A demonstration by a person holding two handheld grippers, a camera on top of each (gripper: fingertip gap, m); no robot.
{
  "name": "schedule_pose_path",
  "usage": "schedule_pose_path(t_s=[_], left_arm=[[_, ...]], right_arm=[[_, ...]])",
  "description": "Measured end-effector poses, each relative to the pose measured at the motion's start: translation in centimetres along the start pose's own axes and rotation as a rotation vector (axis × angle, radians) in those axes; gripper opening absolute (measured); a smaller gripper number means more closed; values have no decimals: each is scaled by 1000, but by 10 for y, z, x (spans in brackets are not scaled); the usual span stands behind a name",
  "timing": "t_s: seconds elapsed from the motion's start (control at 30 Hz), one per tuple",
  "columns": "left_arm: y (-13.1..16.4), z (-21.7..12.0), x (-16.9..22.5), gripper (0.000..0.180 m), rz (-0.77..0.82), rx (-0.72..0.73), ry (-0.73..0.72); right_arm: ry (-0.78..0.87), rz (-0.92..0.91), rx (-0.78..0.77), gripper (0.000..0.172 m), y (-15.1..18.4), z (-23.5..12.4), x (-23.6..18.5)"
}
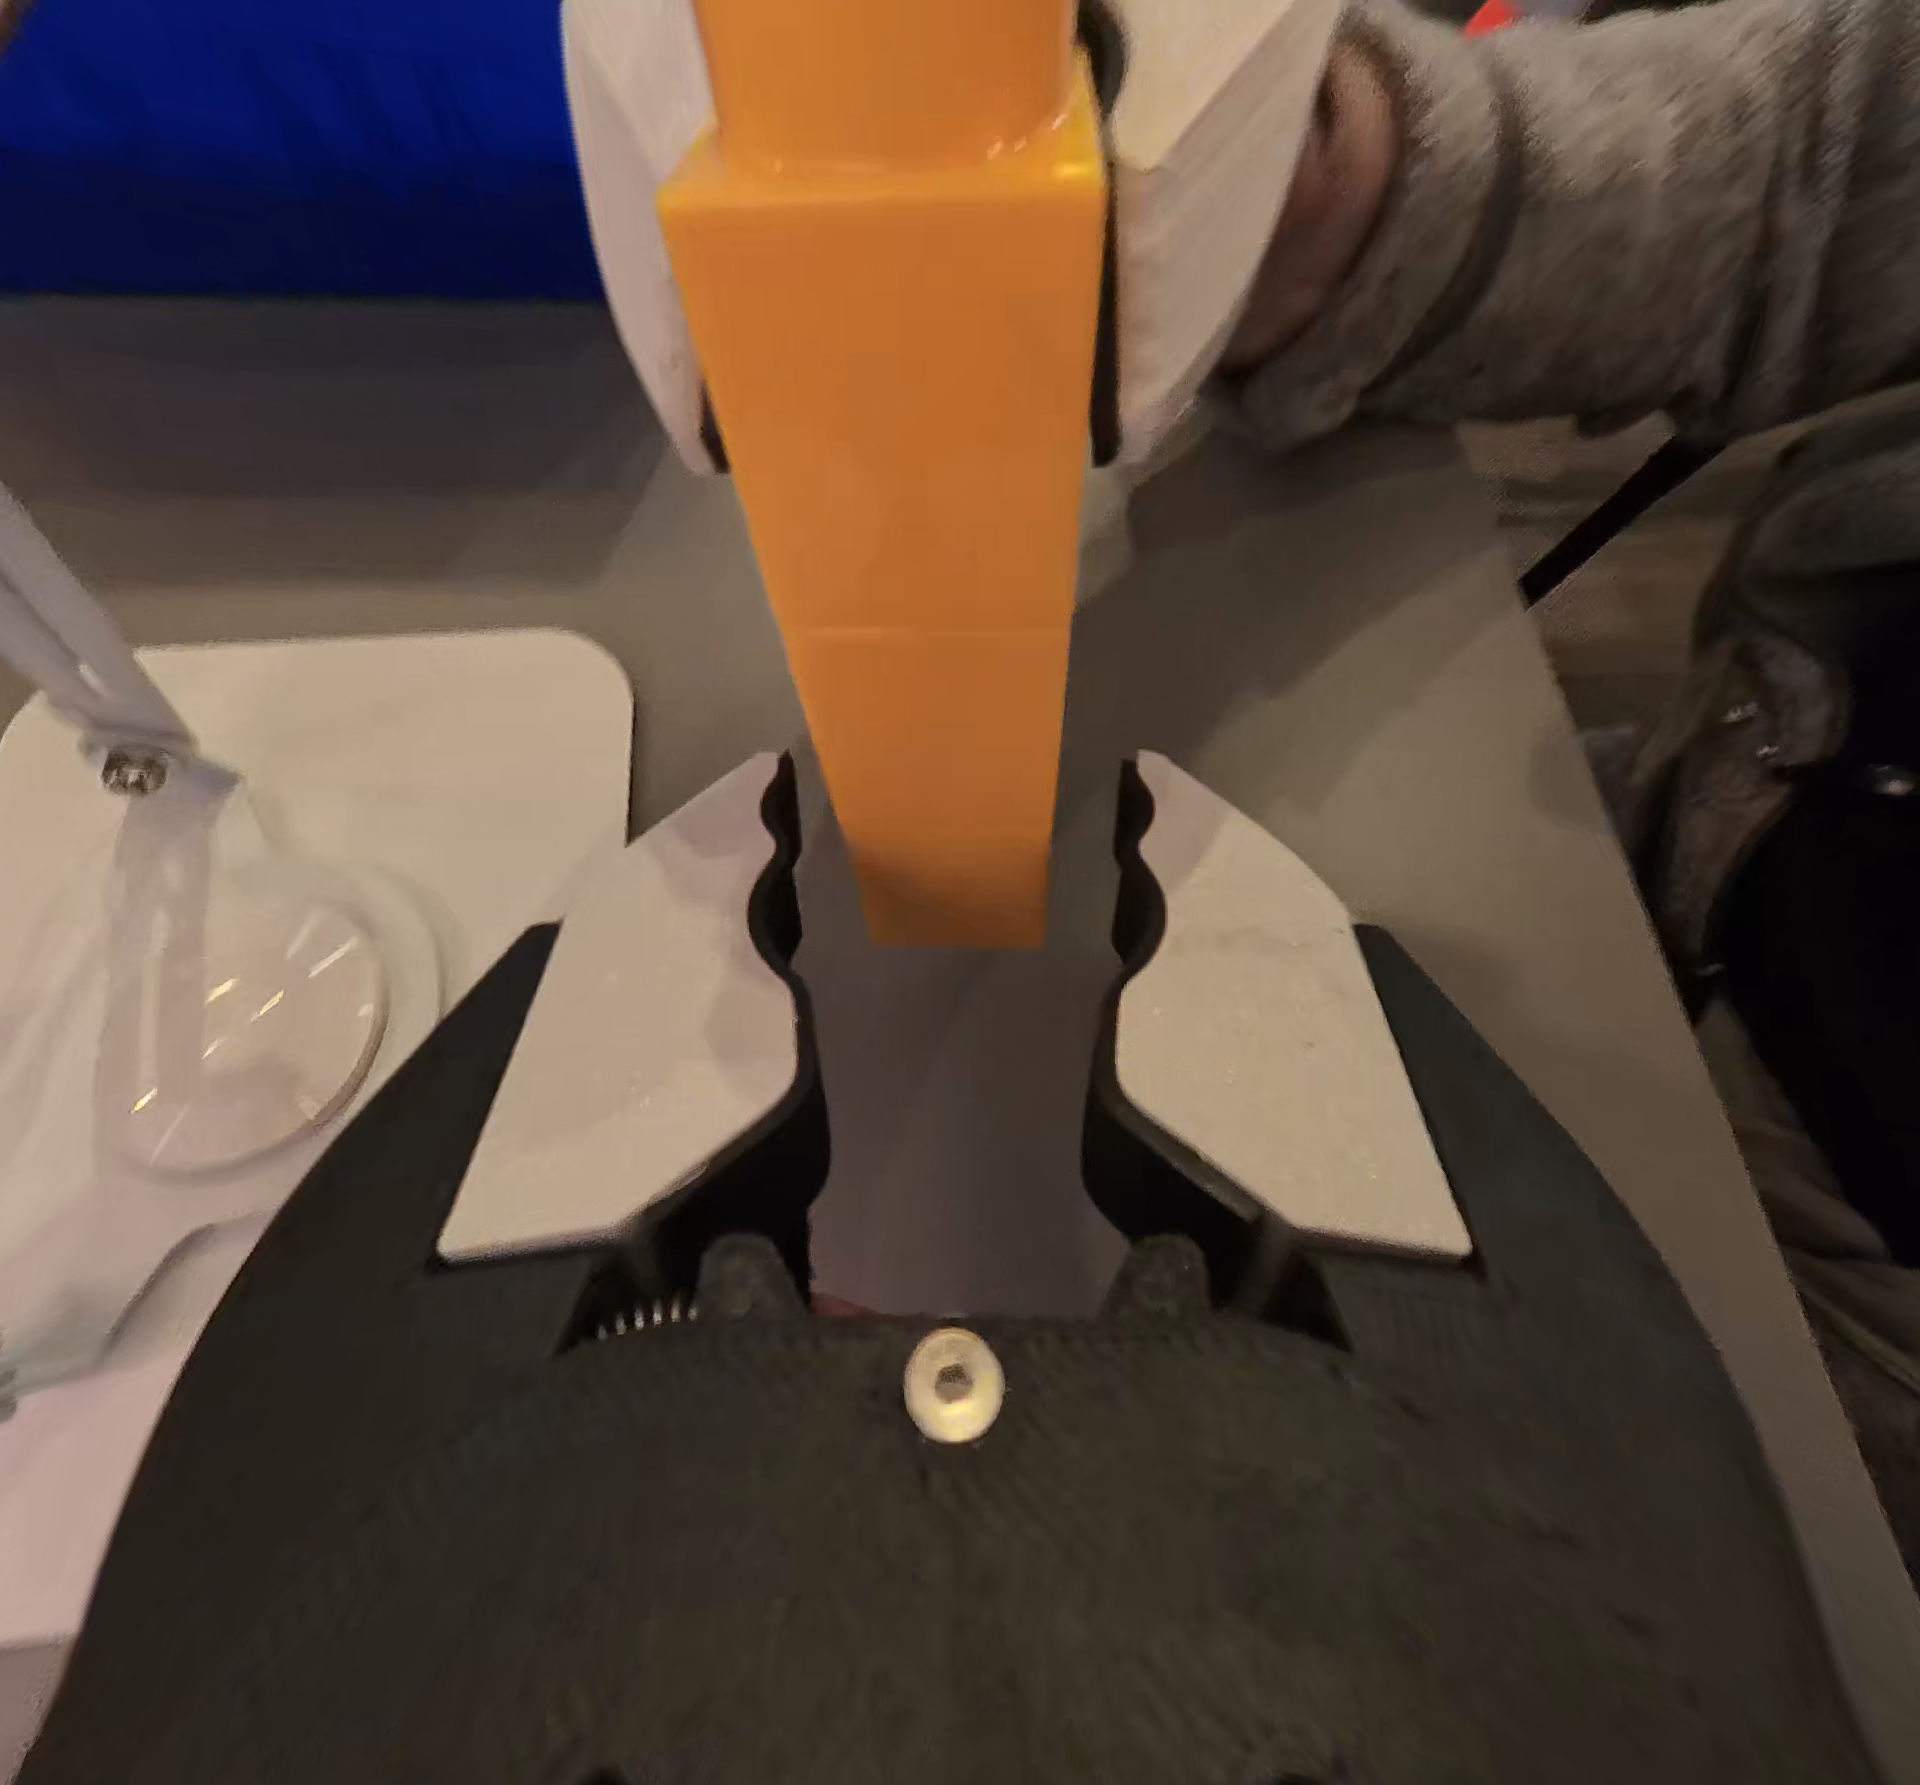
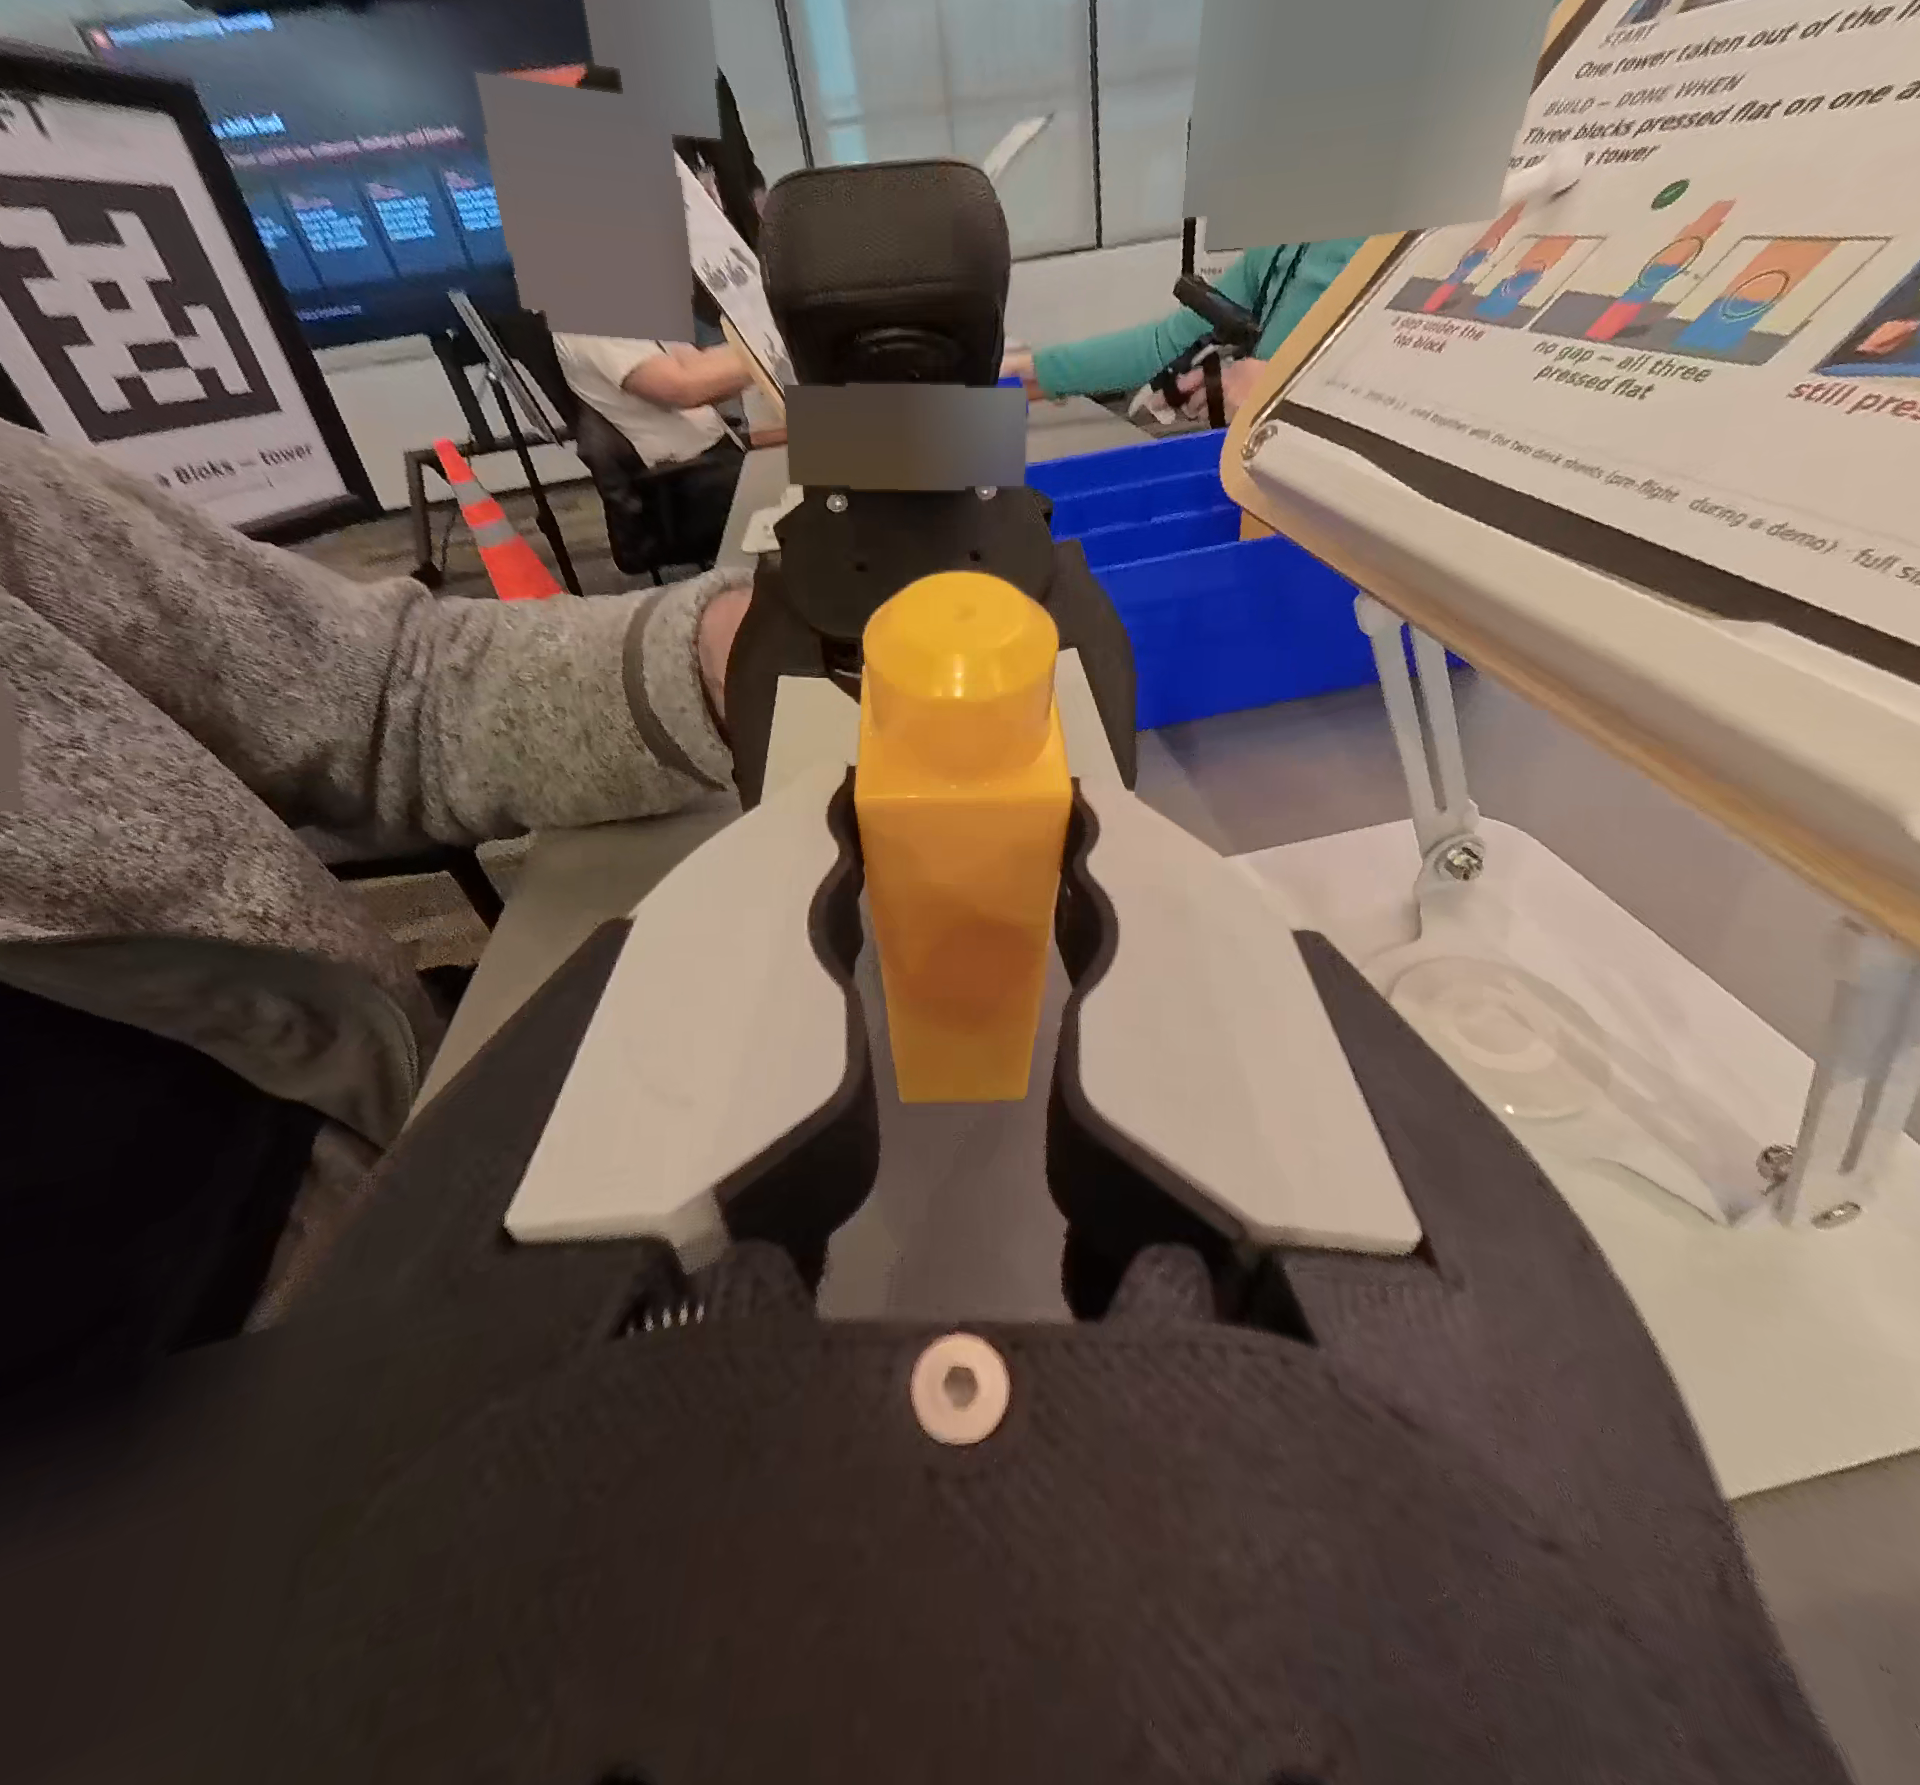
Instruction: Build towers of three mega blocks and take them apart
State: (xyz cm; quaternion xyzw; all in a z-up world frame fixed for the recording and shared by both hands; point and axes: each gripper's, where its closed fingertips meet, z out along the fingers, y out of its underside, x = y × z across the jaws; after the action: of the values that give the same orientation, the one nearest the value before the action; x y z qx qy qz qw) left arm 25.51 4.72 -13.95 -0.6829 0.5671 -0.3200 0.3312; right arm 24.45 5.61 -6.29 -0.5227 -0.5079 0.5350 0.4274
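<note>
Left wrist view: the orange tower (image 1: 925,530) pokes its end between the left tongs (image 1: 956,852), which stand wide with a gap on both sides. Hollow hard plastic, so I'd guess light, stiff and a bit slick; grab the flat sides.

Right wrist view: the right tongs (image 2: 961,888) pinch the tower's (image 2: 961,925) flat sides above the desk (image 2: 582,904), stud pointing away.

Readable writing sits on three things, all in the right wrist view. An instruction sheet (image 2: 1704,208) with printed lines and captioned block diagrams rests on a tilted stand to the right. Left of that sheet, a dark screen (image 2: 343,177) shows small rows of text, and further left a framed poster (image 2: 114,301) carries a black-and-white square code above one printed line.
</note>
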Motion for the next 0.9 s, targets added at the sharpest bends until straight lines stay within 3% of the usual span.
schedule_pose_path(t_s=[0.1,0.17,0.67,0.73,0.8,0.9], left_arm=[[-6,1,2,52,-10,33,16],[-10,1,7,37,-15,67,51],[-9,0,7,36,4,69,20],[9,6,1,36,23,-34,-23],[4,10,8,36,-17,34,27],[5,10,4,36,17,-9,-11]], right_arm=[[-20,-15,10,36,-1,1,-4],[-28,-36,11,37,-2,3,-8],[-26,-67,10,37,-4,2,-13],[-25,-23,115,37,-22,-8,-11],[29,-60,127,37,-29,-21,-4],[40,-88,142,37,-35,-28,-7]])
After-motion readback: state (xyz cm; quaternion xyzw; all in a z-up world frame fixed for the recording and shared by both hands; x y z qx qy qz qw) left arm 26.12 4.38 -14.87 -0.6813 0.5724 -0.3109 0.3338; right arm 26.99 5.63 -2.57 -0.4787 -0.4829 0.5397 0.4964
